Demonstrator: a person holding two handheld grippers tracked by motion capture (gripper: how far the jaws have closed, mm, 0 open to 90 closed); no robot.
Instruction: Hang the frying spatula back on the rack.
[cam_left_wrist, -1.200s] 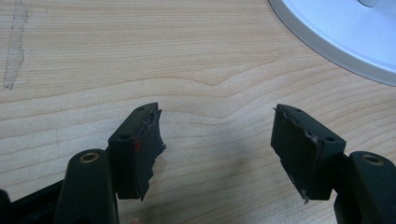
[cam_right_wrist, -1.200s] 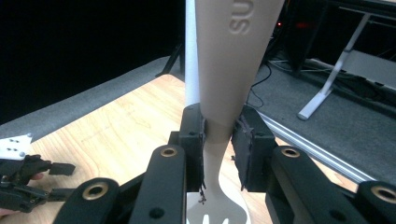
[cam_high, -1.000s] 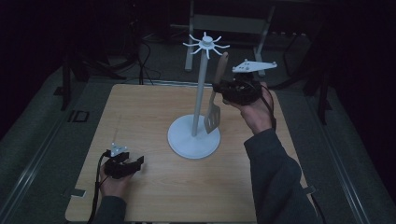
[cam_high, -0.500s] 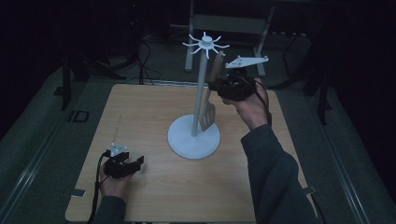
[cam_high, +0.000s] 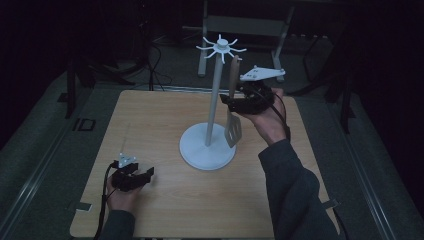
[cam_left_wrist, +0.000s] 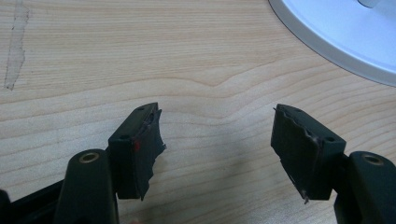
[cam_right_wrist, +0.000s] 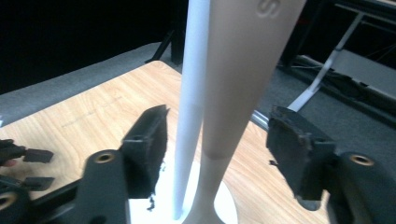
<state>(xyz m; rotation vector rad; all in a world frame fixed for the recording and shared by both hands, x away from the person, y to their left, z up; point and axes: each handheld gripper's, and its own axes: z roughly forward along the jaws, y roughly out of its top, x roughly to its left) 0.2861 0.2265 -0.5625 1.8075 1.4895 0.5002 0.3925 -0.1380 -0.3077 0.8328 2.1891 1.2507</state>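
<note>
A white utensil stand (cam_high: 214, 100) with a ring of hooks (cam_high: 220, 47) on top rises from a round base (cam_high: 200, 150) at the table's middle. A spatula (cam_high: 233, 129) with a pale wooden handle (cam_right_wrist: 243, 84) hangs upright beside the pole (cam_right_wrist: 191, 93). Its top reaches just under the hooks; I cannot tell whether it is hooked. My right gripper (cam_high: 235, 100) (cam_right_wrist: 217, 130) is open, its jaws on either side of the handle with a gap on each side. My left gripper (cam_high: 145, 175) (cam_left_wrist: 217, 140) rests open on the wood near the front left, with nothing between its jaws.
The stand's white base (cam_left_wrist: 336, 32) lies just ahead and to the right of my left gripper. The wooden table (cam_high: 150, 125) sits on a grey floor, with dark stands and cables behind its far edge.
My right gripper has shifted a little left toward the pole, with the spatula staying between its jaws. The left gripper has not moved.
</note>
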